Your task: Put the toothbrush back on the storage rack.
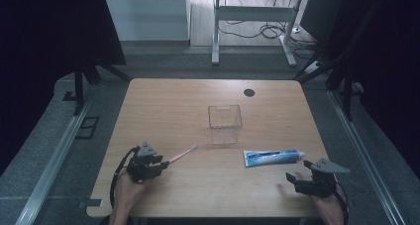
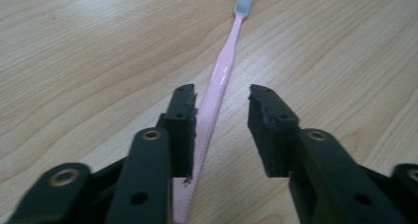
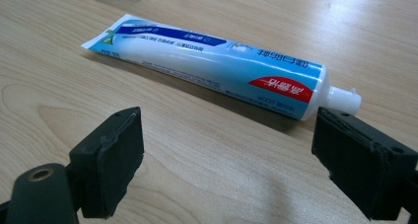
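Wooden table (image 1: pixel 163 101), dark room beyond. Near left: left gripper (image 2: pixel 219 123), jaws spread astride pink toothbrush (image 2: pixel 217 86) handle, one jaw touching it, nothing clamped; bristle end points far-right. Centre, farther back: clear plastic cup (image 1: pixel 225 124), upright. Near right: toothpaste tube (image 3: pixel 217 66) flat, cap right. Right gripper (image 3: pixel 229 155) just short of tube, jaws wide apart. Risk: off-centre closure rolls slim handle sideways, brush skids out.
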Tool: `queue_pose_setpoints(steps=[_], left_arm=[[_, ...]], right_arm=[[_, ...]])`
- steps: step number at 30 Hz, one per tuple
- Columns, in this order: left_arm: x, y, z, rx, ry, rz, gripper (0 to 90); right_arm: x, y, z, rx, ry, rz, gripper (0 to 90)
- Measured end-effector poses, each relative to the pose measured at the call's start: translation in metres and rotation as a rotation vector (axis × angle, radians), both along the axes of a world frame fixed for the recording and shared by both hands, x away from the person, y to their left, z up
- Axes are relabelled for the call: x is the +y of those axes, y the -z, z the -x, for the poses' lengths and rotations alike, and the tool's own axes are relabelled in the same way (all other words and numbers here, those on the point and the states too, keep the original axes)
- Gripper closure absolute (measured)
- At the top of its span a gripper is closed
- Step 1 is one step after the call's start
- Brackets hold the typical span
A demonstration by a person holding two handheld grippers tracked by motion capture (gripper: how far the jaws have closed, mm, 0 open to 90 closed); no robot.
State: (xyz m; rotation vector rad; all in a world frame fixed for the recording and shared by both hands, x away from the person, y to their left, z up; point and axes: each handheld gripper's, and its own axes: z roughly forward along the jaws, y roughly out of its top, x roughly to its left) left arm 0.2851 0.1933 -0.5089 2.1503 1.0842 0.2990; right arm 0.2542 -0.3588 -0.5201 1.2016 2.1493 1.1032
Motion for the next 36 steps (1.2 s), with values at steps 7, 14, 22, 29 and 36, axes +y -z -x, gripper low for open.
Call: queue_pose_setpoints(steps=[7,14,22,29,36], left_arm=[[0.002,-0.003,-0.008,0.027,0.020,0.019,79.8],[0.003,-0.005,-0.017,0.044,0.001,-0.027,89.4],[0.012,-0.003,-0.028,0.046,-0.004,-0.052,89.5],[0.015,0.003,-0.032,0.058,-0.010,-0.065,89.5],[0.011,0.009,-0.033,0.083,0.005,-0.092,89.5]], right_arm=[[0.000,-0.001,0.001,-0.008,0.002,0.003,13.0],[0.000,-0.001,0.001,-0.012,0.004,0.008,13.1],[-0.001,-0.001,0.001,-0.011,0.002,-0.004,13.1],[-0.001,0.000,0.001,-0.008,-0.007,-0.008,13.1],[-0.001,0.000,0.000,-0.006,-0.013,-0.009,13.1]])
